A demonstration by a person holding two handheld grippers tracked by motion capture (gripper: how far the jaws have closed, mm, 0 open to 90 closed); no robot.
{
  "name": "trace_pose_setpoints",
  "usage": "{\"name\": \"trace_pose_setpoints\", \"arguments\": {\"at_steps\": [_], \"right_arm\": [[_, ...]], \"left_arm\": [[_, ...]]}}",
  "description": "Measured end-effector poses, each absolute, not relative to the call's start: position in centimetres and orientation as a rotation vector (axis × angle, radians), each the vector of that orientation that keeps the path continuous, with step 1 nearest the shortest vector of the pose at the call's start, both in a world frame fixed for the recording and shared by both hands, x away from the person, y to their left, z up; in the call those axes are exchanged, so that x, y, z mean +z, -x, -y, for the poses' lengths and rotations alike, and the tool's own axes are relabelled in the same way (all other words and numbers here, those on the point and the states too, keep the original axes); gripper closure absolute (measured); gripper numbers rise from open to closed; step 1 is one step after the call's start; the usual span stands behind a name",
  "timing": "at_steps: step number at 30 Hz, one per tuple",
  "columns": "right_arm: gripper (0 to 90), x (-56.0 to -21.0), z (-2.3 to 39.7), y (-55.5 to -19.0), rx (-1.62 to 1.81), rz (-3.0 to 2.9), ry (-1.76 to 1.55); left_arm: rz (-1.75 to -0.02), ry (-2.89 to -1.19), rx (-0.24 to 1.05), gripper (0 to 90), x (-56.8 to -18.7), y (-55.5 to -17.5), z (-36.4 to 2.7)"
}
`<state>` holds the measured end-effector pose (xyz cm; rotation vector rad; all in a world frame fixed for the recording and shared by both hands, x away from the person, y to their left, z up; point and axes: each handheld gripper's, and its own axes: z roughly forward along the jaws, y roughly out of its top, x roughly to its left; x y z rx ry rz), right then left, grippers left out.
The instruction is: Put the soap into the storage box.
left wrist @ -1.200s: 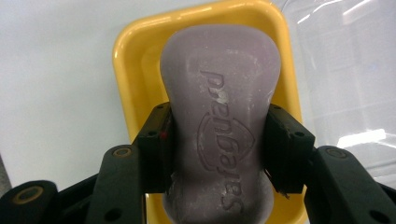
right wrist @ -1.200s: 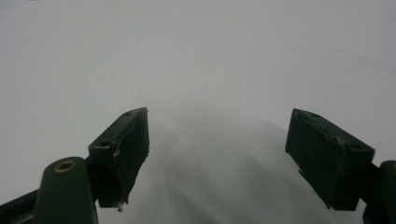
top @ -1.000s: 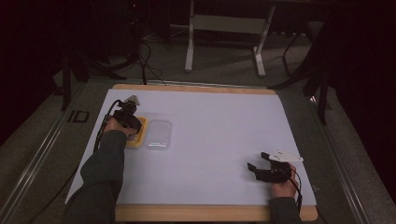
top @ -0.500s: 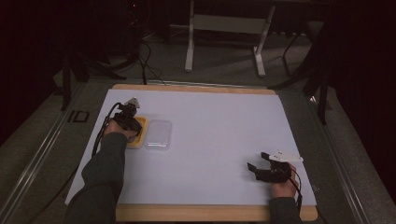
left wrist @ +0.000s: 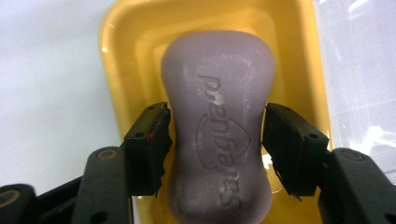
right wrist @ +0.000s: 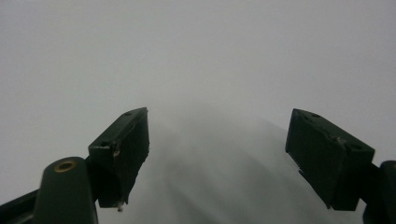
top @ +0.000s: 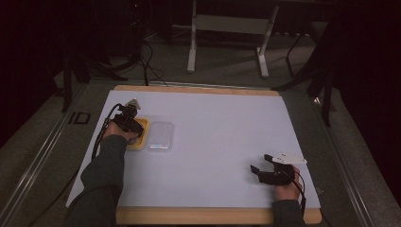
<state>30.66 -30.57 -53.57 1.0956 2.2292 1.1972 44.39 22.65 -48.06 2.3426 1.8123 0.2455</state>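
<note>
A purple soap bar (left wrist: 218,135) with an embossed logo lies in a yellow dish (left wrist: 121,51). My left gripper (left wrist: 217,140) reaches down over it, and the two pads (left wrist: 149,144) press the bar's narrow waist from both sides. In the high view that gripper (top: 128,124) sits over the yellow dish (top: 137,142) at the mat's left. My right gripper (top: 265,170) rests near the front right of the mat. Its jaws stand wide apart in the right gripper view (right wrist: 217,154), with nothing but white mat between them.
A clear plastic lid (top: 160,136) lies flat just right of the dish, and its edge (left wrist: 359,70) is close to my left gripper. The white mat (top: 217,127) covers a wooden-edged table (top: 198,215). Beyond the far edge stand a stand's legs (top: 191,52) and cables.
</note>
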Motion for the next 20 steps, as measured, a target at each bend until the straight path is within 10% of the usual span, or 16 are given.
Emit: {"name": "trace_pose_setpoints", "arguments": {"at_steps": [20], "right_arm": [[21.1, -53.6, 30.5, -30.7, 1.189, -2.235, -1.097]], "left_arm": [[-1.522, -2.311, 0.415, 38.5, -44.3, -41.2, -20.8]]}}
